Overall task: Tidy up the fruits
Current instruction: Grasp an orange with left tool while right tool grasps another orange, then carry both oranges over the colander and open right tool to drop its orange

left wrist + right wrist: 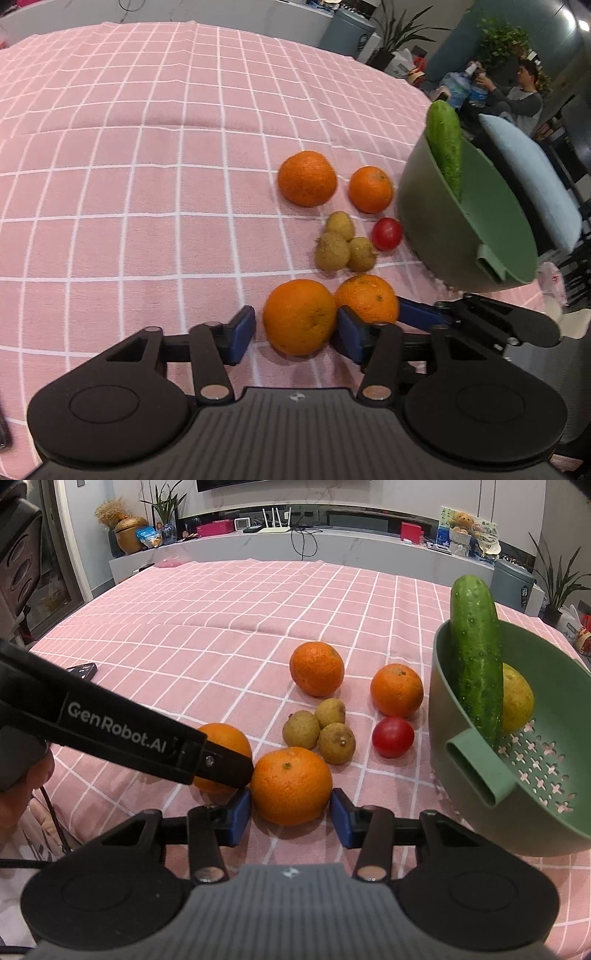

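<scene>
Left tool is lowered over the near-left orange, which sits between its blue pads; the right pad touches the fruit, while a gap is seen at the left pad, so the jaws are spread, not clamped. Right tool is placed around the near-right orange, with both pads at the fruit's sides; whether they press on it cannot be told. The two oranges lie just beside each other on the pink checked desk. Beyond them, three small brown fruits, a red tomato and two further oranges are found. A green colander at the right holds a cucumber and a yellow fruit.
</scene>
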